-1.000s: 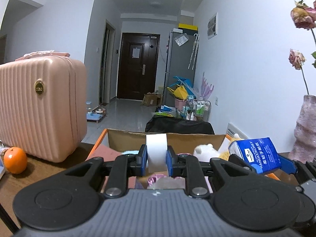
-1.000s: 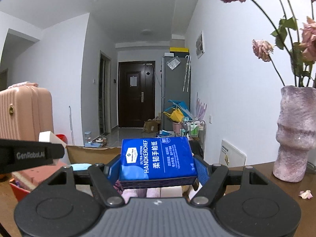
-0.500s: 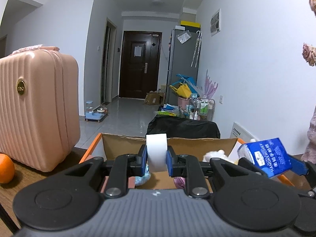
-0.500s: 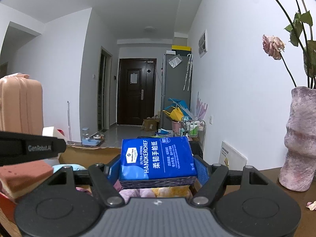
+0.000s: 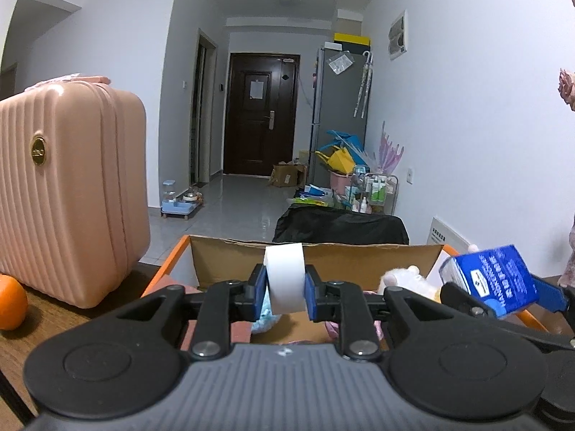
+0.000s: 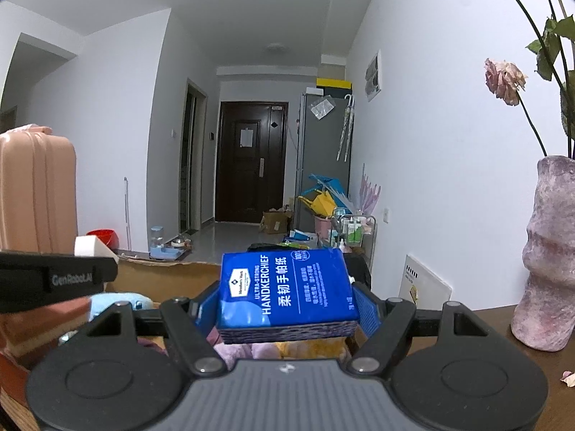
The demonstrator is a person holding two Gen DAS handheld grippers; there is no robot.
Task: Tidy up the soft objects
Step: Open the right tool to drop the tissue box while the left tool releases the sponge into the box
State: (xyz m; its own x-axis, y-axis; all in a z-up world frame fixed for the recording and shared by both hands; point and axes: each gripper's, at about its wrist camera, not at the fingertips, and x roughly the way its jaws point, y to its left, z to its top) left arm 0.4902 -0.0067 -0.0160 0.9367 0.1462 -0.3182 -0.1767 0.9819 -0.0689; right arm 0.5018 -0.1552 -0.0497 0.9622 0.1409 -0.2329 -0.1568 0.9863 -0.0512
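Left gripper (image 5: 285, 289) clamped narrow on a white paper roll (image 5: 285, 277), roll upright between the fingers, hanging over the near half of the open cardboard box (image 5: 359, 256) on the counter. Right gripper (image 6: 287, 310) closed wider on a blue handkerchief pack (image 6: 287, 292), long axis lying across the fingers, held level above the box's right side over the plush toys. Probably a straight drop for both: box directly below and ahead, neither hand clearly nearer.
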